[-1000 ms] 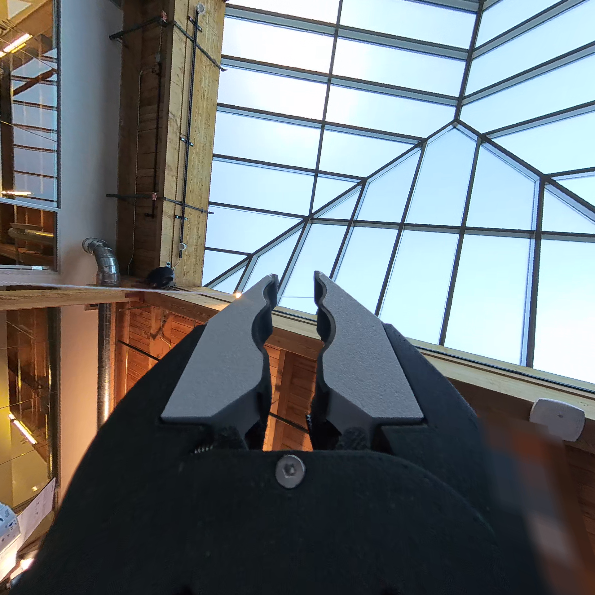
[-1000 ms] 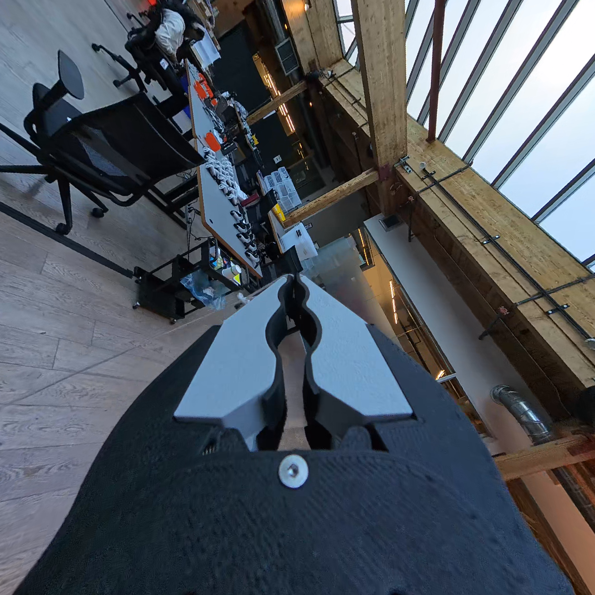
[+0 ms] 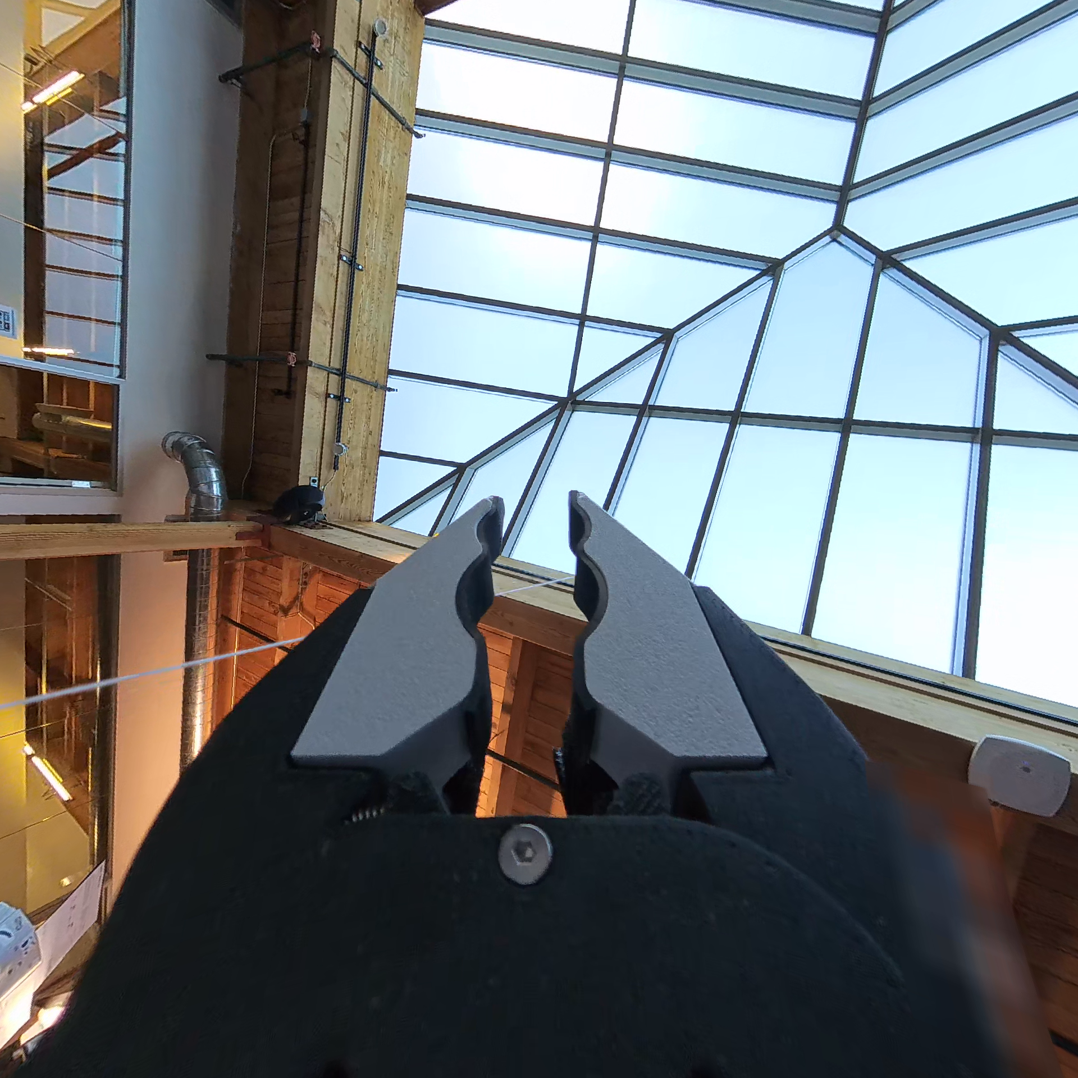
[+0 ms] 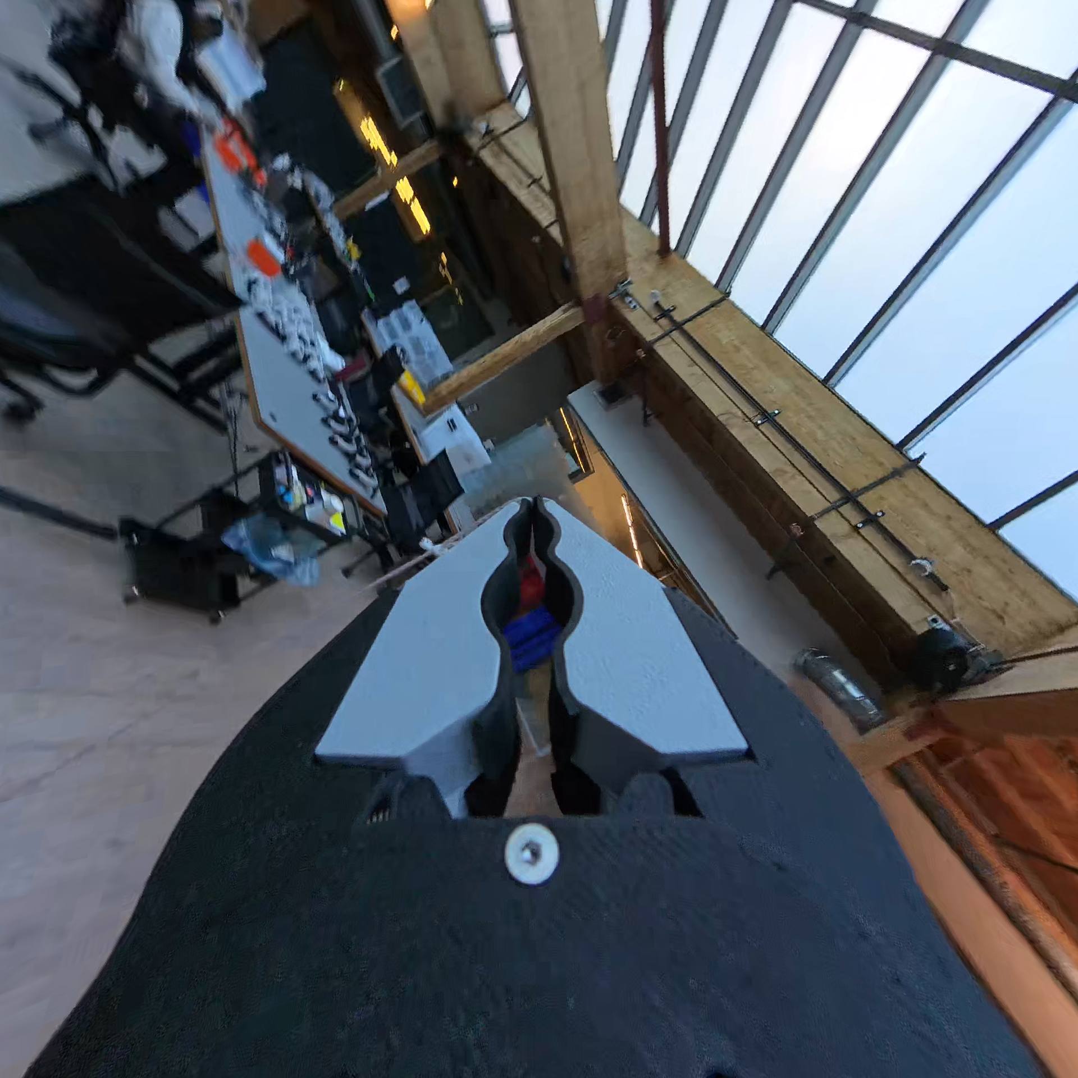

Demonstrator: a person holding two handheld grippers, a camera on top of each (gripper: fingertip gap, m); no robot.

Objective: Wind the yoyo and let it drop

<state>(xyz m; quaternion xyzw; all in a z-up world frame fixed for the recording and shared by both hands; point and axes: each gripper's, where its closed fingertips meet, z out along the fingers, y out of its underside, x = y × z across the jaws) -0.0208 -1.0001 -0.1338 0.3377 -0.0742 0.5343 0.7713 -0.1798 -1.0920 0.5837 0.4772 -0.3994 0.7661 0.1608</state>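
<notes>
Glass skylight panes [image 3: 729, 303] and timber beams fill the background. One yoyo [image 4: 529, 618], red and blue, shows through the hollow between the right tool's [image 4: 534, 506] fingers, which are pressed together at the tips; what they pinch I cannot tell. One white string [image 3: 134, 676] crosses between the left tool's [image 3: 535, 506] spread fingers. Two long counters [image 4: 274, 373] stand beyond.

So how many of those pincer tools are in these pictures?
2. The left gripper points up at the glass roof, open, with a white string crossing the gap. The right gripper points toward the desks, tips together.
</notes>
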